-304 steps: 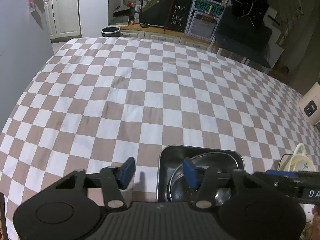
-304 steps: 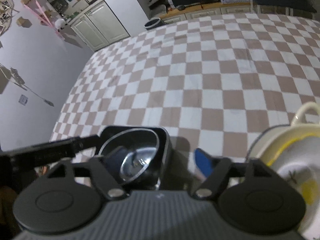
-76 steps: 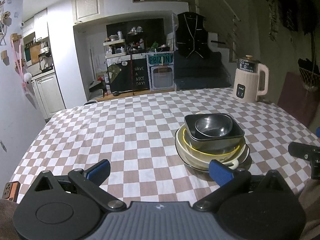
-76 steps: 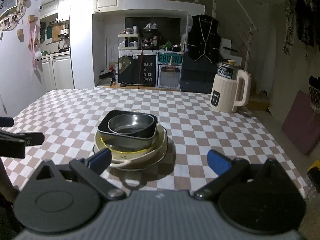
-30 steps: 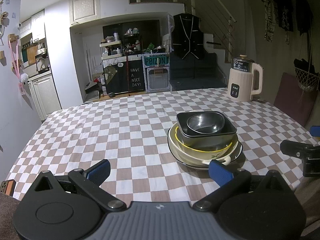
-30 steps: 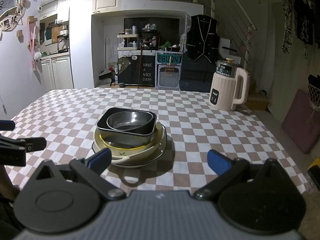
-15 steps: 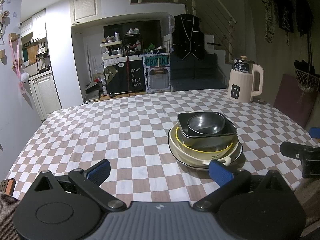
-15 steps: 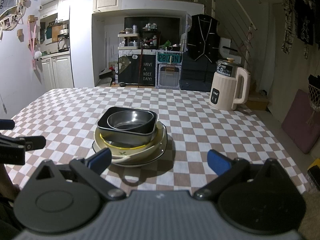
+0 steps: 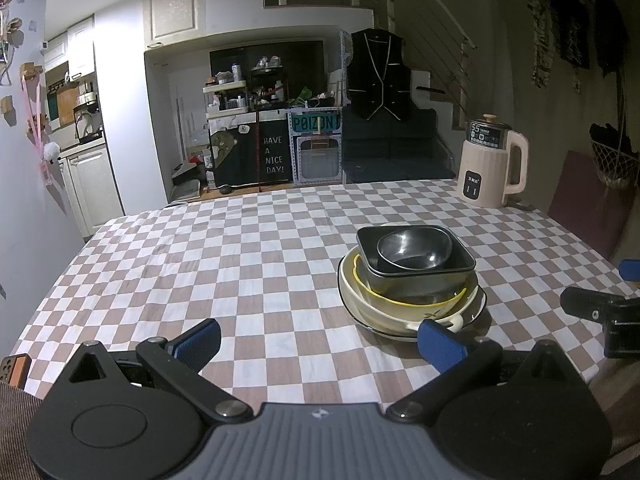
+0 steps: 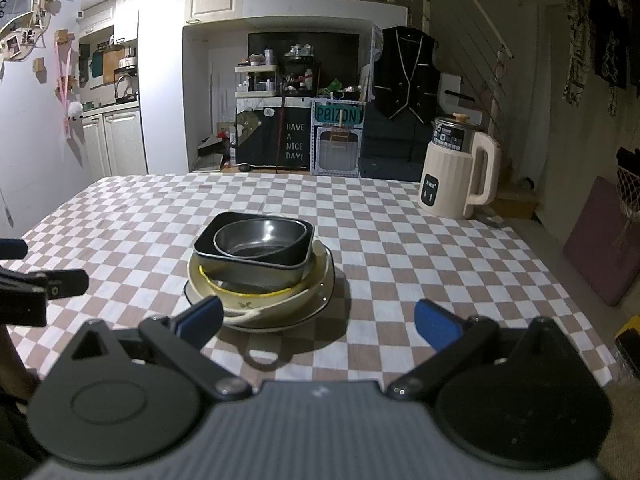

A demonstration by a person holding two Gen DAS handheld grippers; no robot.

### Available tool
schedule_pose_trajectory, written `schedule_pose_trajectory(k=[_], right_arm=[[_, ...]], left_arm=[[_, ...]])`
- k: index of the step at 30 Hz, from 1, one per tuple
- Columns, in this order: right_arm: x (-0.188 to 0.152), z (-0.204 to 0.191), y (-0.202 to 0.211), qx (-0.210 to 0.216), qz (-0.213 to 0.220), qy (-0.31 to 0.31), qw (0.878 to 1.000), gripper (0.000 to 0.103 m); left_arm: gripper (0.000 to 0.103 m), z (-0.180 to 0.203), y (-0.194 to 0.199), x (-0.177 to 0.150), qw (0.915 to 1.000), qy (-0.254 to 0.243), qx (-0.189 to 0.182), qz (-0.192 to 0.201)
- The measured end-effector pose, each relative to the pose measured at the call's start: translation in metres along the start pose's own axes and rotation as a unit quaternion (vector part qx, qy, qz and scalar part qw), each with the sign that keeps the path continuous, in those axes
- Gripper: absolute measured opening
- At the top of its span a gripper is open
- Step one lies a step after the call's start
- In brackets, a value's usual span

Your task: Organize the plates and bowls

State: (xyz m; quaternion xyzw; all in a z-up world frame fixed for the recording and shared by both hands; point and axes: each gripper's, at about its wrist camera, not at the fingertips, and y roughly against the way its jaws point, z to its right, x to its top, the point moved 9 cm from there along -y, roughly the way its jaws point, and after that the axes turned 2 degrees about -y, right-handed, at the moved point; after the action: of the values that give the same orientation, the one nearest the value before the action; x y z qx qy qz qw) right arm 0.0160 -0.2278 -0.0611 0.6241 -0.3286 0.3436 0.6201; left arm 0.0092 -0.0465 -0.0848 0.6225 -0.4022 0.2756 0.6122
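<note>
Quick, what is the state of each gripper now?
Left gripper: open, holding nothing.
Right gripper: open, holding nothing.

The plate (image 10: 328, 284) lies mostly hidden under stacked bowls; the right gripper (image 9: 600, 308) is cut off at the left view's edge.

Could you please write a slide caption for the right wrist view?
Open right claw faces nested bowls stacked on a plate; kettle behind.

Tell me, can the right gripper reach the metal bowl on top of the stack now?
Probably yes: the right gripper is open and empty, and the metal bowl sits uncovered on top, nothing between them.
</note>
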Motion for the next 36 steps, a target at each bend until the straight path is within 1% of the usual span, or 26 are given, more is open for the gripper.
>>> schedule_pose_trajectory(k=[36], right_arm=[[-0.0023, 0.0034, -0.0019, -0.001, -0.002, -0.003, 1.0, 0.103]], left_arm=[[0.103, 0.0016, -0.0009, -0.0003, 1.0, 0.002, -0.001, 0.001]])
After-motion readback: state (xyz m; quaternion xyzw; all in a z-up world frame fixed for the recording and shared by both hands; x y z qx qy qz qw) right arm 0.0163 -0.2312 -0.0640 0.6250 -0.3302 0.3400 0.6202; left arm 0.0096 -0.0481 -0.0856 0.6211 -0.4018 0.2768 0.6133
